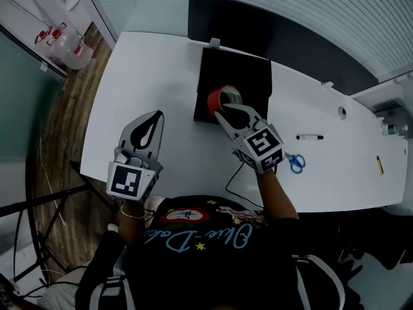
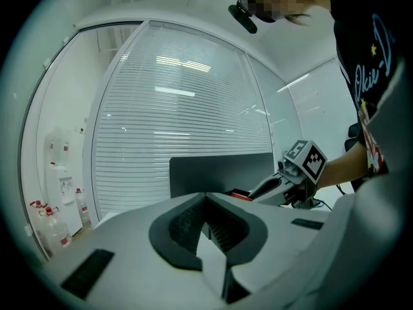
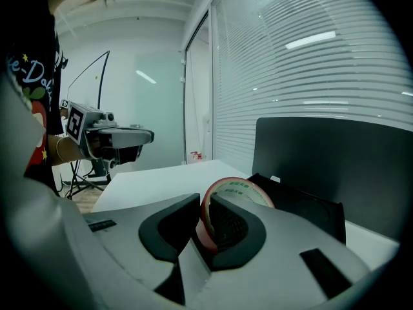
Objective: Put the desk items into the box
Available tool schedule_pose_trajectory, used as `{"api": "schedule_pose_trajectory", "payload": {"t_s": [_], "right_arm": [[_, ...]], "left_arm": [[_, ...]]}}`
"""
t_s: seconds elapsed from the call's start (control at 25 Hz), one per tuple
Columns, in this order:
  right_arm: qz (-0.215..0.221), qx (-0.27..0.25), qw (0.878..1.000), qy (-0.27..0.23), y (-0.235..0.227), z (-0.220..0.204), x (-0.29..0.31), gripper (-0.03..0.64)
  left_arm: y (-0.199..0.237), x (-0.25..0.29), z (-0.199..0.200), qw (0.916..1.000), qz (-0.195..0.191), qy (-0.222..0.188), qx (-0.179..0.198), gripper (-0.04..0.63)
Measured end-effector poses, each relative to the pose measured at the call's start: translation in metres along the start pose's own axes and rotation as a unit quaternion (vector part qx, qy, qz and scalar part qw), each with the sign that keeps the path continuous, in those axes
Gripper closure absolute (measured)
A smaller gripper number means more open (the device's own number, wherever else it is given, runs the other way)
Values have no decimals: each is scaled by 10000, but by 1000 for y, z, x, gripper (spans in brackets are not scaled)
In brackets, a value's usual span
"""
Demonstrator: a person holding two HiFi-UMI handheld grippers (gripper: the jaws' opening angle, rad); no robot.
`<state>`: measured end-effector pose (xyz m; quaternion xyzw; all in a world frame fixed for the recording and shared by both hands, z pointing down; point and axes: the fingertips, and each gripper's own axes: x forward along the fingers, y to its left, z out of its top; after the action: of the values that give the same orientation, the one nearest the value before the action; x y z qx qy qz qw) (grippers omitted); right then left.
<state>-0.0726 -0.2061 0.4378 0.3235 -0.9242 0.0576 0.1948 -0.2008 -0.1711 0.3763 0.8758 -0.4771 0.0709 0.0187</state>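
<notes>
A roll of red tape (image 1: 217, 99) stands on edge between the fingers of my right gripper (image 1: 226, 112), which is shut on its rim. The roll hangs over the near left corner of the open black box (image 1: 248, 76) on the white desk (image 1: 161, 63). In the right gripper view the tape (image 3: 239, 187) is pinched in my right gripper (image 3: 203, 202), with the black box (image 3: 303, 202) just beyond. My left gripper (image 1: 157, 115) hovers over bare desk left of the box, shut and empty. In its own view my left gripper (image 2: 205, 202) has its tips together.
A black marker (image 1: 310, 136), blue-handled scissors (image 1: 296, 163) and a small yellow item (image 1: 379, 165) lie on the desk's right part. A dark panel (image 1: 277, 31) stands behind the box. A thin cable (image 1: 235, 179) runs off the near edge. Water bottles (image 1: 64, 44) stand on the floor, far left.
</notes>
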Motion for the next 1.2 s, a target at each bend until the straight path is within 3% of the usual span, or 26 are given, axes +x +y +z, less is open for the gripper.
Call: {"api": "schedule_pose_trajectory", "payload": {"t_s": [0.48,1.2], "right_arm": [[171,47,9995,254,-2,-17,15,565],[424,68,9965,723,0,-40,35,565]], "left_arm": [[4,7,-11,9997,34,236,-70,600],[10,13,-17,9997,53,229,-100,600]]}}
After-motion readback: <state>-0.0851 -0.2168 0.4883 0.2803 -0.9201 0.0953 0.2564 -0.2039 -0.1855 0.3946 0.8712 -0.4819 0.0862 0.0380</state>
